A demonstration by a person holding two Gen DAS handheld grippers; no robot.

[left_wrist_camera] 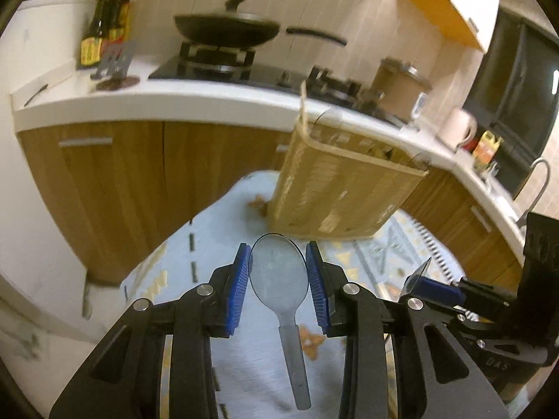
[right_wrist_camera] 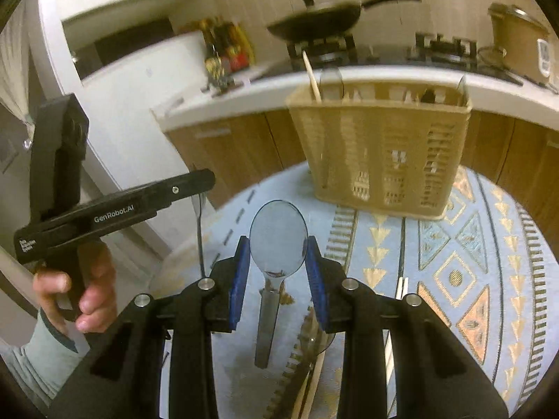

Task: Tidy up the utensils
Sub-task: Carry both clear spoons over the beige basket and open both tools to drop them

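Note:
In the left wrist view my left gripper (left_wrist_camera: 278, 255) is shut on the bowl of a clear plastic spoon (left_wrist_camera: 279, 279), whose handle points back toward the camera. My right gripper (right_wrist_camera: 278, 248) is likewise shut on the bowl of a second clear spoon (right_wrist_camera: 277, 241). Both hang above the patterned cloth, short of the tan slotted utensil basket (left_wrist_camera: 342, 188) (right_wrist_camera: 380, 150). The basket holds a wooden stick (right_wrist_camera: 312, 76) and other utensils. The right gripper (left_wrist_camera: 429, 286) shows at the left view's right edge. A hand holds the left gripper (right_wrist_camera: 195, 183) at the right view's left.
A blue patterned cloth (right_wrist_camera: 471, 262) covers the table; chopsticks (right_wrist_camera: 401, 289) and wooden utensils (right_wrist_camera: 307, 384) lie on it near me. Behind stands a kitchen counter (left_wrist_camera: 209, 101) with a wok (left_wrist_camera: 227, 29) on the stove, sauce bottles (left_wrist_camera: 104, 28) and a rice cooker (right_wrist_camera: 517, 35).

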